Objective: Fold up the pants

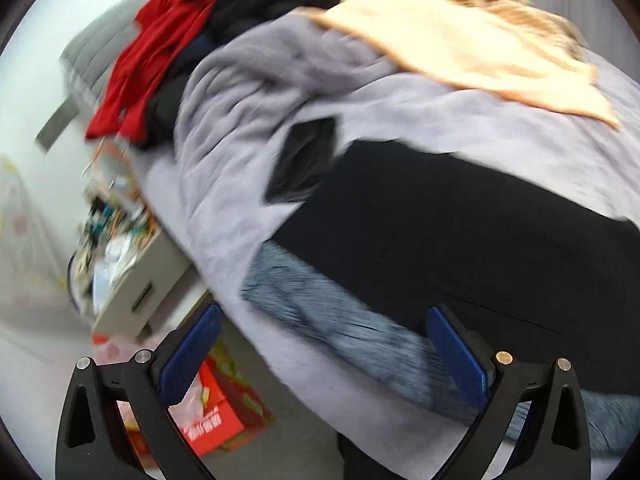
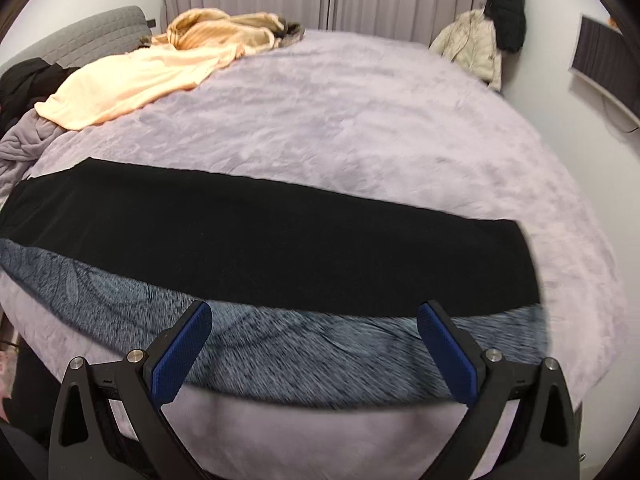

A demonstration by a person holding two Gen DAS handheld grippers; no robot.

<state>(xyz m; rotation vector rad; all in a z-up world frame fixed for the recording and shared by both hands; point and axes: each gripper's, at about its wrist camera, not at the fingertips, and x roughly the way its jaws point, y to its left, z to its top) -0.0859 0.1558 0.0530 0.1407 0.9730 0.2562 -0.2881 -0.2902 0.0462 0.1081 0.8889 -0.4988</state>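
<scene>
Pants (image 2: 256, 236) flat across bed (image 2: 360, 120), just beyond both tongs; left tongs (image 1: 324, 356) & right tongs (image 2: 316, 348) spread wide, holding nothing.

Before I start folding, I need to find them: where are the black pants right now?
The black pants lie flat across the near part of the lavender bed cover, just beyond both open grippers, their grey fleecy lining showing along the near edge.

Left gripper (image 1: 326, 350), right gripper (image 2: 316, 344) spread wide.
</scene>
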